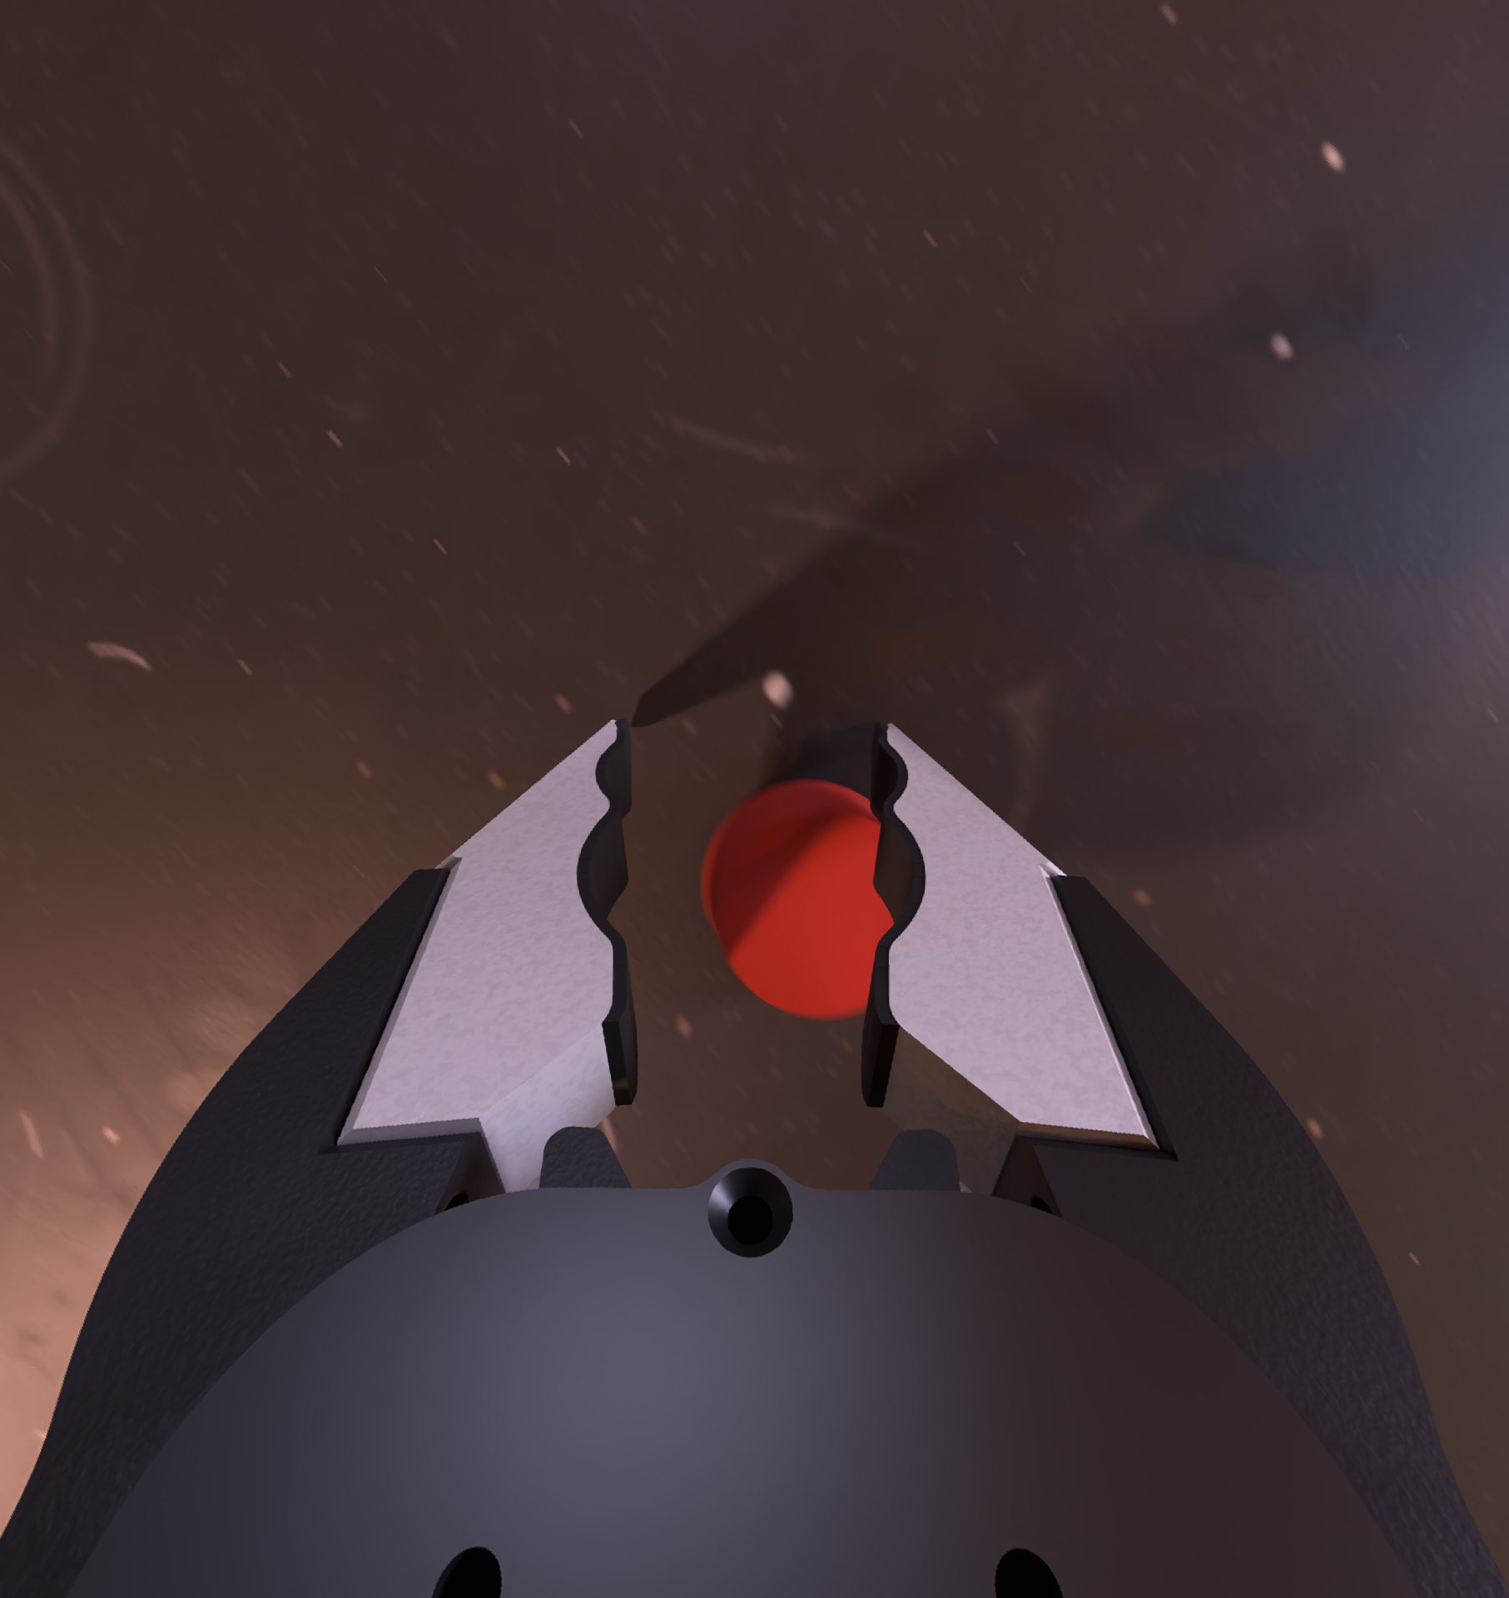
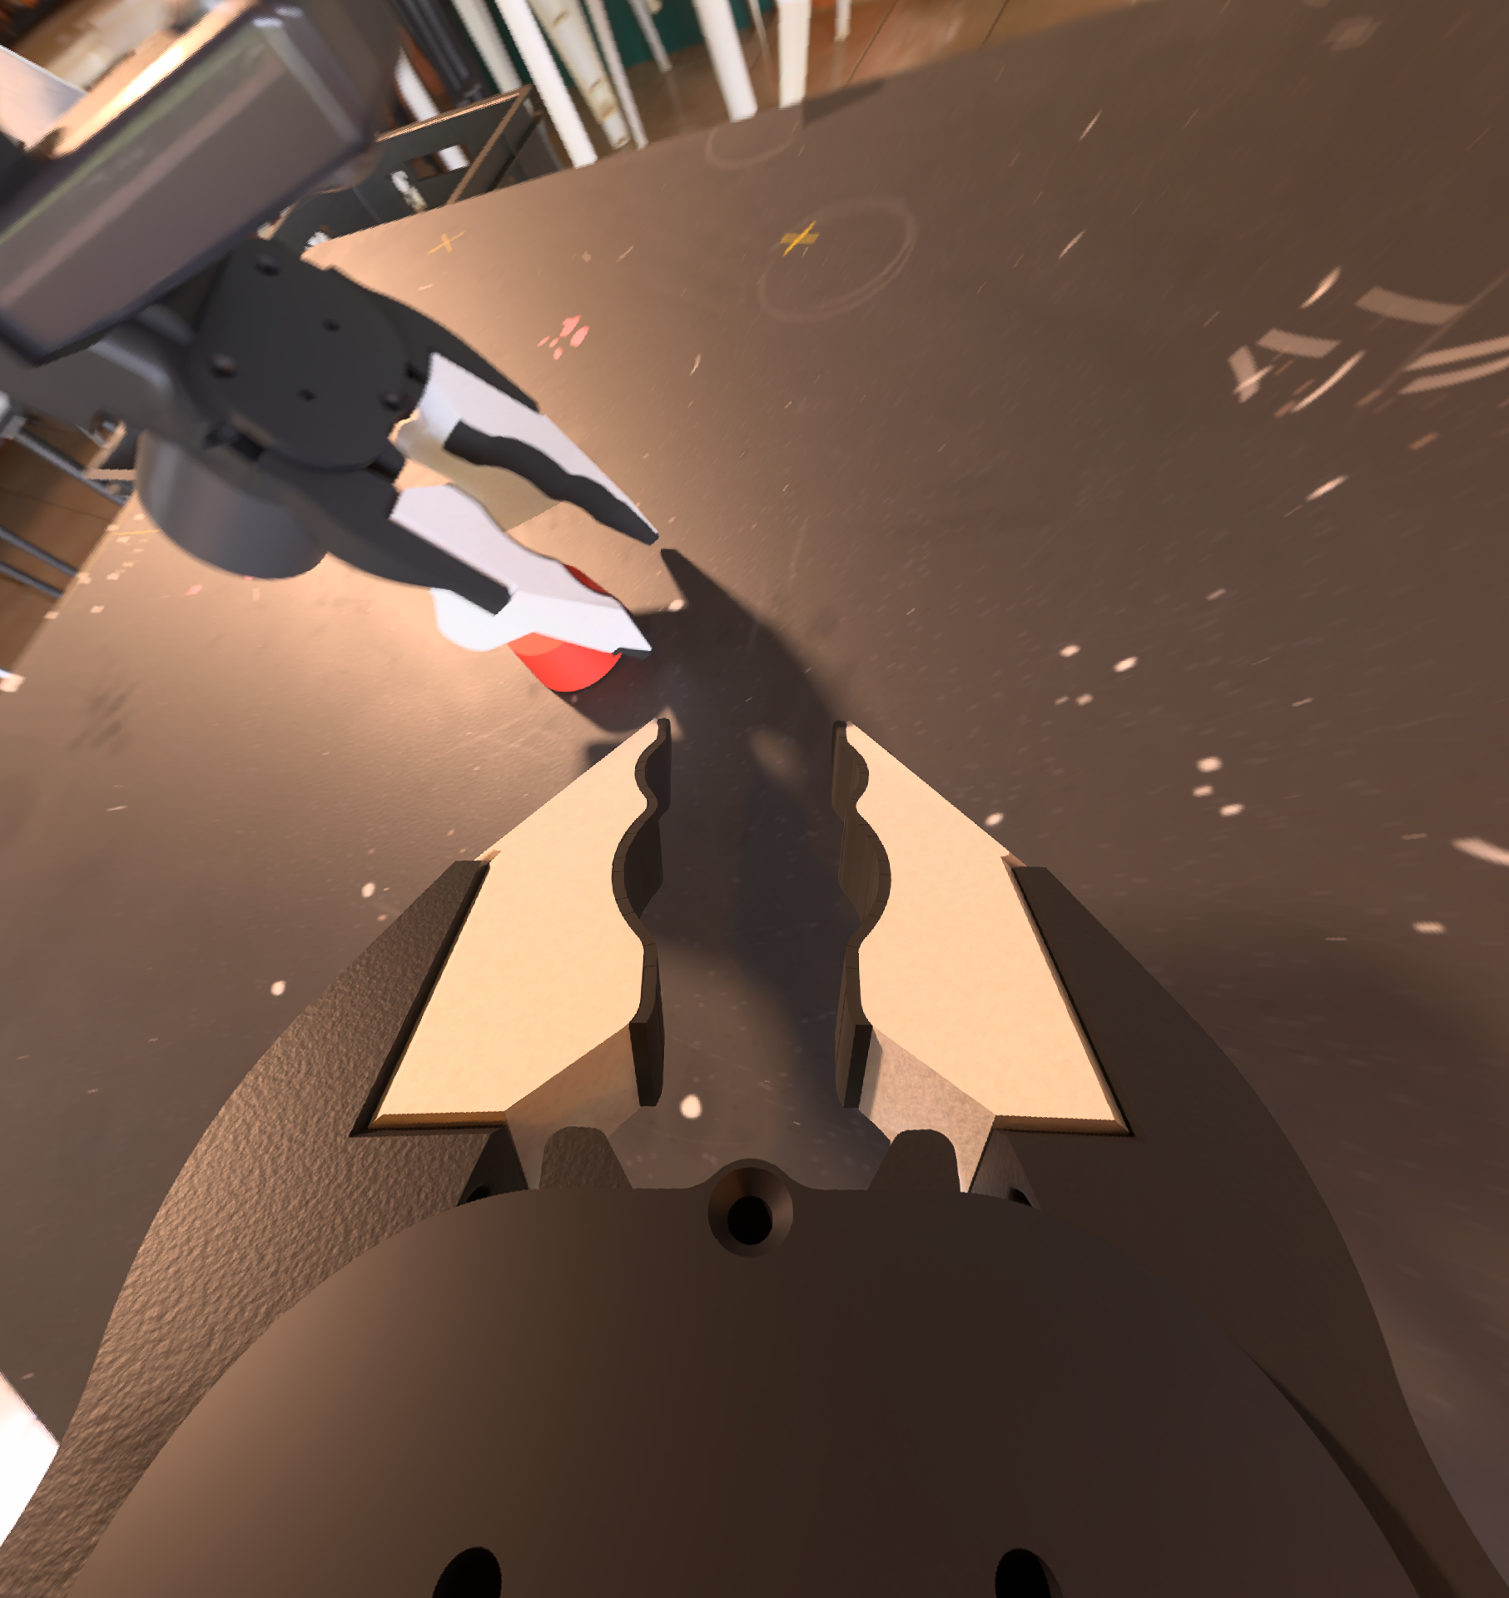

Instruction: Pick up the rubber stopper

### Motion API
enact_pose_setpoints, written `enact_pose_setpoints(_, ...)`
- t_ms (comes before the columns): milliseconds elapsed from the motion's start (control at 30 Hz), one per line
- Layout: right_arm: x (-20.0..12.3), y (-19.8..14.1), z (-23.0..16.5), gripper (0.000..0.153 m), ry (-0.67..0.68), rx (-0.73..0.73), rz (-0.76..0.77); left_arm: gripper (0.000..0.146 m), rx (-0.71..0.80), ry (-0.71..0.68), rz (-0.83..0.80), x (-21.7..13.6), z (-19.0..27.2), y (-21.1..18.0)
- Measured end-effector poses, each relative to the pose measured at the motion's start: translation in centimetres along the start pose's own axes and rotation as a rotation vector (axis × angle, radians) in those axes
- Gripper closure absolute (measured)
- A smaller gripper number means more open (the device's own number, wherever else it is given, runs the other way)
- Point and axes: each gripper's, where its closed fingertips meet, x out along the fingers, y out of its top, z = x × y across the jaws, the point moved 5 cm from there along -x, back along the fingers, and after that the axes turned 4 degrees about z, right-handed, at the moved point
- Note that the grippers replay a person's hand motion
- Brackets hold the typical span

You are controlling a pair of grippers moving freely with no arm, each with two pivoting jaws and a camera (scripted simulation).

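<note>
Closest in the left wrist view sat the dark rounded housing of the left tongs (image 1: 752, 726), its two pale, black-edged fingers spread apart with a clear gap between them. Low between those fingers stood the red rubber stopper (image 1: 789, 899), a short round plug resting on the scuffed brown desk (image 1: 301, 519). It sat off to one side of the gap: its edge ran behind the black pad of one finger, and whether the pad touched it could not be told, while bare desk showed between it and the other finger. Nothing was gripped. From the right wrist view the left tongs (image 2: 651, 592) came in at a slant from the upper left, tips down close to the desk (image 2: 1079, 519), one finger lying across the stopper (image 2: 571, 667) and hiding its top. A dark shadow spread over the desk just beyond the stopper. The right tongs (image 2: 751, 726) hung nearby, well short of the stopper, their tan fingers parted and holding nothing, only shadowed desk between them.
</note>
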Motion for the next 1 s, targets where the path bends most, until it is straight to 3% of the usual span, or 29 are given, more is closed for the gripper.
enact_pose_setpoints(100, 2.2, -2.1, -0.7, 0.113, 0.115, 0.102, -0.069, 0.098, -0.024, -0.006, 0.017, -1.5, 2.3, -2.4)
enact_pose_setpoints(233, 4.8, -4.4, -3.0, 0.108, 0.374, 0.308, -0.172, 0.099, -0.104, -0.019, 0.135, -3.3, 4.5, -3.8)
enact_pose_setpoints(400, 6.9, -5.6, -4.8, 0.103, 0.521, 0.458, -0.209, 0.099, -0.111, -0.016, 0.284, -5.2, 6.6, -4.1)
enact_pose_setpoints(500, 7.7, -6.0, -5.4, 0.113, 0.61, 0.563, -0.184, 0.099, -0.098, 0.05, 0.303, -5.3, 6.7, -4.5)
enact_pose_setpoints(667, 8.0, -5.7, -5.7, 0.124, 0.693, 0.672, -0.123, 0.099, -0.149, 0.032, 0.333, -5.4, 6.1, -4.7)
enact_pose_setpoints(800, 8.1, -5.3, -5.8, 0.121, 0.711, 0.716, -0.081, 0.099, -0.172, -0.017, 0.361, -5.6, 6.4, -4.6)
enact_pose_setpoints(1000, 8.5, -5.3, -5.5, 0.129, 0.667, 0.684, -0.049, 0.099, -0.113, 0.045, 0.363, -5.5, 6.8, -4.3)
